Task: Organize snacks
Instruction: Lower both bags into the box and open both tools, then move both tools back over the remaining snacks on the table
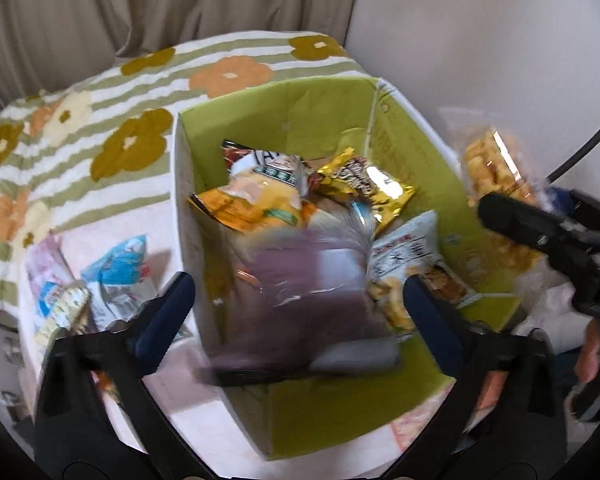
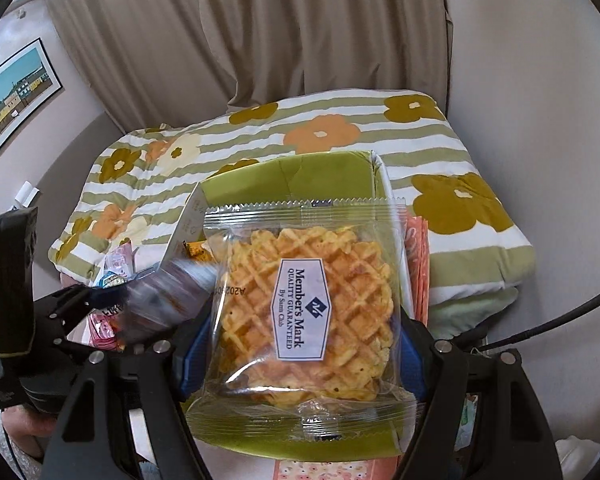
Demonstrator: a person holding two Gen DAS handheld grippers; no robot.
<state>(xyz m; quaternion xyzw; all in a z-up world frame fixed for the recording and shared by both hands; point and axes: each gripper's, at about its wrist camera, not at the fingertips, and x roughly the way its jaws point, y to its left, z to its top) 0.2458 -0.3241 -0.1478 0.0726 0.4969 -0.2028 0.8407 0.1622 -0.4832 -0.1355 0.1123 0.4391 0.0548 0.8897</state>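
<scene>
A box with a green inside [image 1: 332,112] stands on the bed and holds several snack bags, among them a gold one [image 1: 364,188] and an orange one [image 1: 252,208]. My left gripper [image 1: 298,292] is open over the box; a blurred purple packet [image 1: 300,300] is between its fingers, falling into the box. My right gripper [image 2: 304,344] is shut on a clear packet with a waffle [image 2: 308,300], labelled Member's Mark, held above the box [image 2: 300,172]. The waffle packet also shows at the right of the left wrist view [image 1: 496,168].
A striped flower-print blanket [image 1: 112,120] lies behind the box. Blue and white snack packets [image 1: 116,276] lie on the pink sheet to the left of the box. Beige curtains [image 2: 260,40] hang behind, and a framed picture [image 2: 16,96] is on the left wall.
</scene>
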